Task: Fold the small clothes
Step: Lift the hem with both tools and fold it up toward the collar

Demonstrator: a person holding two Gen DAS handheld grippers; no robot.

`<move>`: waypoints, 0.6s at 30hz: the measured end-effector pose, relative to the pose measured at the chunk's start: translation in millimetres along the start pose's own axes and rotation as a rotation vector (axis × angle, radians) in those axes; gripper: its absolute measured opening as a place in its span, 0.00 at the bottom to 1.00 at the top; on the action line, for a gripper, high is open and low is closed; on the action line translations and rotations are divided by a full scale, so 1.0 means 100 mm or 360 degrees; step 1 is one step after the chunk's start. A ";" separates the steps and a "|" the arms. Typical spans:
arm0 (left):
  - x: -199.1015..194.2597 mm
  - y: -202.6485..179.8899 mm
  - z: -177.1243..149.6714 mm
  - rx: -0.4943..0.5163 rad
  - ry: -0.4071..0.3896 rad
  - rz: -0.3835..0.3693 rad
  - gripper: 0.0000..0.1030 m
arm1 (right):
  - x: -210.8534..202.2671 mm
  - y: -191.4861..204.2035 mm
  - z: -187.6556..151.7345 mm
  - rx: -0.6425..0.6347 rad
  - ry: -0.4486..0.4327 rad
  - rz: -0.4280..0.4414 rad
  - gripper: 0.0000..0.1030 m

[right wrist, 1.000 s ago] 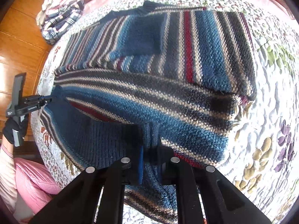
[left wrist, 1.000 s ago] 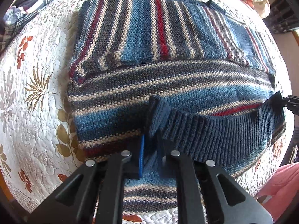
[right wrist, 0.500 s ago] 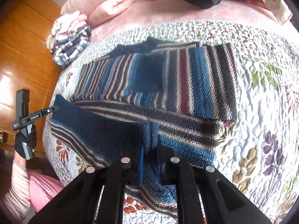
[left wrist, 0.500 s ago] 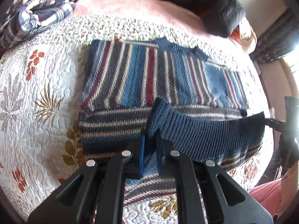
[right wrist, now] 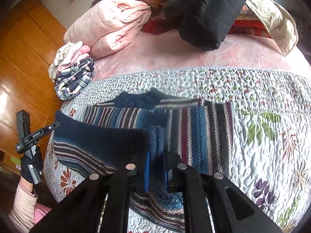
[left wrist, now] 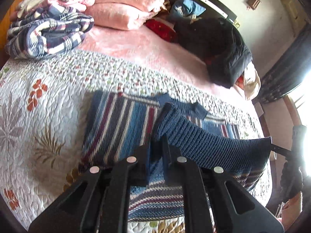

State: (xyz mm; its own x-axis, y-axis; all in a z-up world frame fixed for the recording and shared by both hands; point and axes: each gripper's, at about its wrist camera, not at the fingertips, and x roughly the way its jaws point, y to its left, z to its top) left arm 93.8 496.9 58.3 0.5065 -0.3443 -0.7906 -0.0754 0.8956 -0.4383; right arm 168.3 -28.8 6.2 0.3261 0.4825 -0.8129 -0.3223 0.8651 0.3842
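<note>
A striped knit sweater [left wrist: 120,124] in blue, grey, cream and red lies flat on the floral quilt [left wrist: 38,116], collar [right wrist: 141,99] at the far side. Its ribbed navy hem [left wrist: 204,141] is lifted off the quilt and stretched between both grippers, hanging over the sweater's body. My left gripper [left wrist: 157,147] is shut on one hem corner. My right gripper [right wrist: 156,155] is shut on the other corner of the hem [right wrist: 97,134]. Each gripper also shows in the other's view: the right gripper [left wrist: 272,145], and the left gripper [right wrist: 55,125] in a gloved hand.
A folded plaid garment [left wrist: 48,33] and pink bedding [left wrist: 124,9] lie at the far left of the bed. A black jacket [left wrist: 217,46] lies at the far right. A wooden wardrobe [right wrist: 23,68] stands beside the bed. Open quilt [right wrist: 272,136] surrounds the sweater.
Both grippers have risen and carried the hem away from the near edge toward the collar. The sweater's lower part now hangs from them, and more of the bed's far side shows.
</note>
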 end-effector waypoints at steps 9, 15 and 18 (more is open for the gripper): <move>0.38 -0.07 0.54 -0.0003 -0.0097 0.0042 0.08 | 0.34 -0.17 0.63 0.0063 -0.0014 -0.0102 0.10; 0.76 -0.03 0.72 0.0002 -0.0103 0.0143 0.08 | 0.66 -0.26 0.90 0.0084 0.0002 -0.0169 0.10; 1.02 0.04 0.74 0.0013 -0.0061 0.0221 0.08 | 0.90 -0.32 0.98 0.0098 0.0039 -0.0207 0.10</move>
State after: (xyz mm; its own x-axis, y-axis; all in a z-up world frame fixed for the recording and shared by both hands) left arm 208.5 486.6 7.6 0.5239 -0.2059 -0.8265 -0.1403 0.9362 -0.3221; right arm 294.6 0.7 -36.6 0.3397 0.3630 -0.8677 -0.2236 0.9272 0.3004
